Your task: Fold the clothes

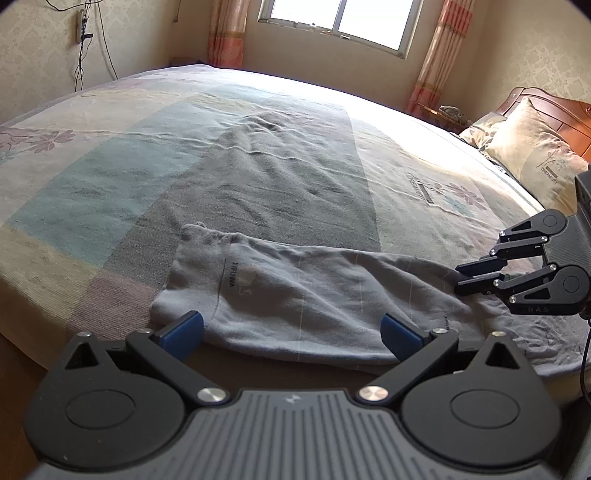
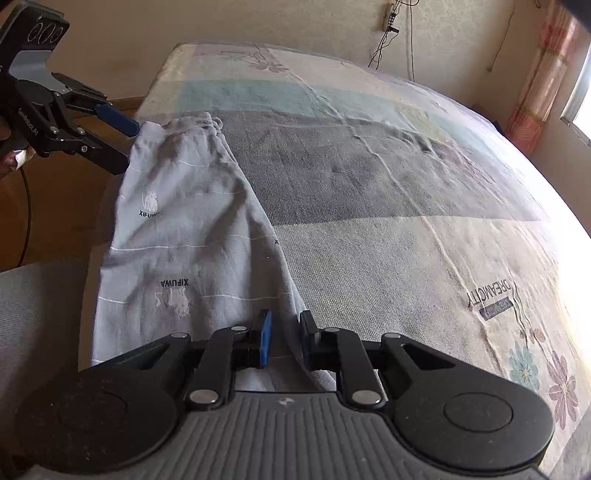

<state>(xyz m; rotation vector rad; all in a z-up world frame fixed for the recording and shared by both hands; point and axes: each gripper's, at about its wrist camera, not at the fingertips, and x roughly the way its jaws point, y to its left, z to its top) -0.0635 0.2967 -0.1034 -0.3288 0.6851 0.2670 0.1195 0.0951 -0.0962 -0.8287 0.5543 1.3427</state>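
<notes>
A pale grey-blue garment (image 1: 295, 295) printed "XIFUWA" lies stretched along the near edge of the bed. Its gathered end (image 2: 192, 125) is toward my left gripper. My left gripper (image 1: 293, 332) is open wide just in front of the cloth, its blue pads (image 1: 184, 332) on either side of that end and nothing between them. In the right wrist view the left gripper (image 2: 127, 146) shows at the garment's far corner. My right gripper (image 2: 286, 338) stands at the other end with only a narrow gap between its fingers, and the garment's edge (image 2: 291, 295) runs into that gap. In the left wrist view the right gripper (image 1: 460, 277) rests low on the cloth.
The bed (image 1: 258, 166) has a patchwork sheet with flower prints and shallow wrinkles. Pillows (image 1: 528, 151) and a wooden headboard (image 1: 554, 110) are at the right. A window (image 1: 340, 22) with curtains is behind. Wooden floor (image 2: 62, 206) lies beside the near edge.
</notes>
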